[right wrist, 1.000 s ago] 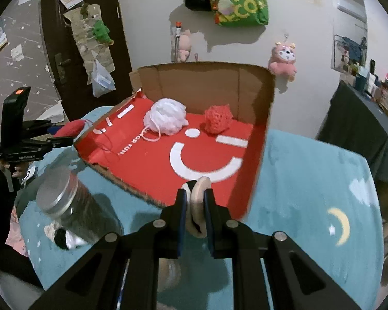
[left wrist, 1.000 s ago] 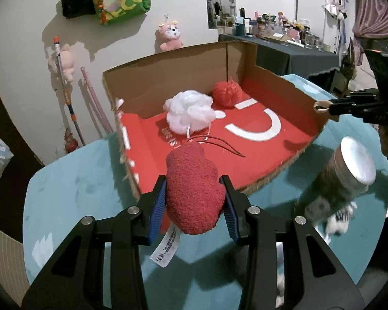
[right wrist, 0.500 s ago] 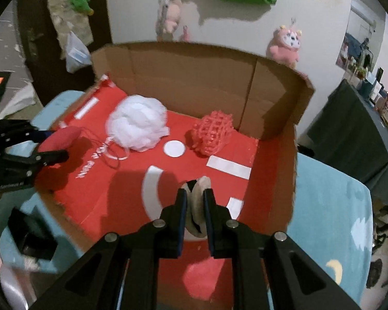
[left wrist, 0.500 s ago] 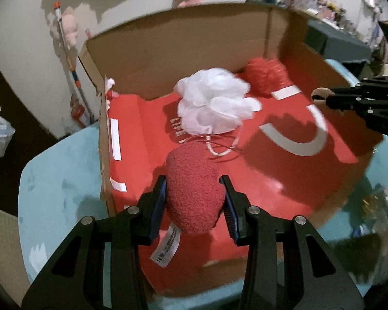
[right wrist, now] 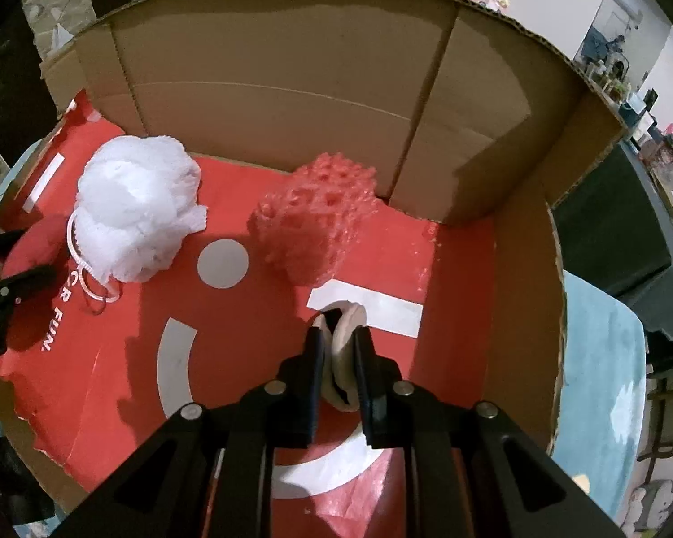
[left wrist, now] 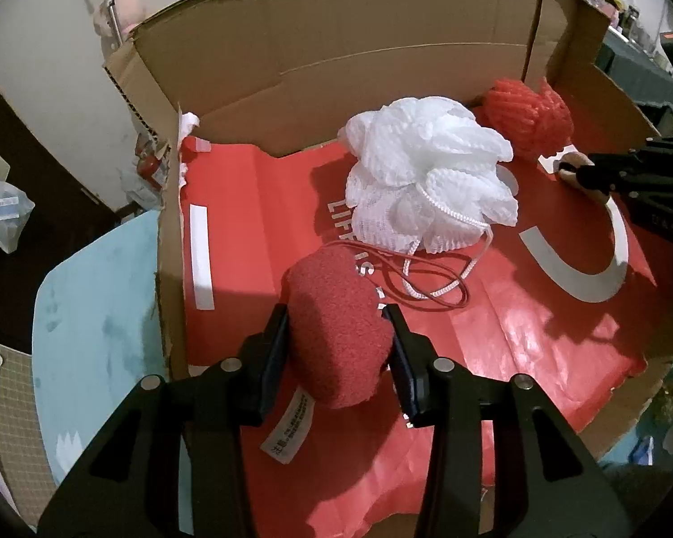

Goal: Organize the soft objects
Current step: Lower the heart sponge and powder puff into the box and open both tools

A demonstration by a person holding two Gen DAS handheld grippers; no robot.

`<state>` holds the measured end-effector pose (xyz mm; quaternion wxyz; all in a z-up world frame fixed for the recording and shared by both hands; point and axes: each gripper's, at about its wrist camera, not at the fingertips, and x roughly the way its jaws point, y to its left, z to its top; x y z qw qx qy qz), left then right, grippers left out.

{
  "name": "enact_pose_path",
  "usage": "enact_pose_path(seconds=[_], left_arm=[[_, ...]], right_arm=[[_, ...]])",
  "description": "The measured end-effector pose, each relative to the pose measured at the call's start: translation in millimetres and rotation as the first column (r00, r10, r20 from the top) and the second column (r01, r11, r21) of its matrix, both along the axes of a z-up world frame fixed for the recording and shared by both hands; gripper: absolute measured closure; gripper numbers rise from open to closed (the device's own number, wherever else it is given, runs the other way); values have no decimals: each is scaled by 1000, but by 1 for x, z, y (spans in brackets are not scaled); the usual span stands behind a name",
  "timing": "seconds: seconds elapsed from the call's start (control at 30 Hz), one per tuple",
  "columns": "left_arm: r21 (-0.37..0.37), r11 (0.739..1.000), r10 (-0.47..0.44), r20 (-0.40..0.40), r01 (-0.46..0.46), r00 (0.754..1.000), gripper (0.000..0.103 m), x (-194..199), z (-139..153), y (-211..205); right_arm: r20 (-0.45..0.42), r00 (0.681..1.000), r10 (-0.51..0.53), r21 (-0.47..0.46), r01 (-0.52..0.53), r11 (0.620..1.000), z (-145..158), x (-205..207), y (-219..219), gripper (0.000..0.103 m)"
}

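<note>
Both grippers over the cardboard box point(right wrist: 269, 67), each w/ jaws clamped on a soft item: left gripper point(left wrist: 336, 349) pinches a red plush point(left wrist: 336, 327), right gripper point(right wrist: 338, 349) squeezes a cream pad point(right wrist: 343, 331). White pouf point(left wrist: 426, 179) & red mesh ball point(right wrist: 318, 219) already lie inside. Best approach, likely: lower each close to bare red floor, clear of the pouf's cord point(left wrist: 430, 278), then release gently.

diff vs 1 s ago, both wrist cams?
Both tools moved forward from the box's near edge to over the cardboard box floor. Left tool stays shut on the red plush; right tool stays shut on the cream soft item. Nothing released. White bath pouf and red mesh pouf unmoved.
</note>
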<state>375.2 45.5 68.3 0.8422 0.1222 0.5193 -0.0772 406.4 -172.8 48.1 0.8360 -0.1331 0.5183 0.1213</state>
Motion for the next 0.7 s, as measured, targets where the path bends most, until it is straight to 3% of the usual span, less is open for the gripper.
enact_pose_path(seconds=[0.2, 0.3, 0.37, 0.43, 0.7], left_arm=[[17, 1000, -10, 8, 10, 1000, 62, -1, -4, -5], [26, 1000, -14, 8, 14, 1000, 55, 0, -4, -7], [26, 999, -26, 8, 26, 1000, 44, -2, -5, -10], [33, 999, -31, 12, 30, 999, 42, -4, -5, -14], [27, 1000, -8, 28, 7, 1000, 38, -8, 2, -15]], right_arm=[[-13, 1000, -16, -20, 16, 1000, -2, -3, -2, 77], [-16, 1000, -19, -29, 18, 999, -3, -2, -3, 68], [-12, 1000, -19, -33, 18, 999, -2, -4, -2, 63], [-8, 1000, -16, -34, 16, 999, -1, -5, -2, 54], [8, 1000, 8, -33, -7, 999, 12, -14, -2, 47]])
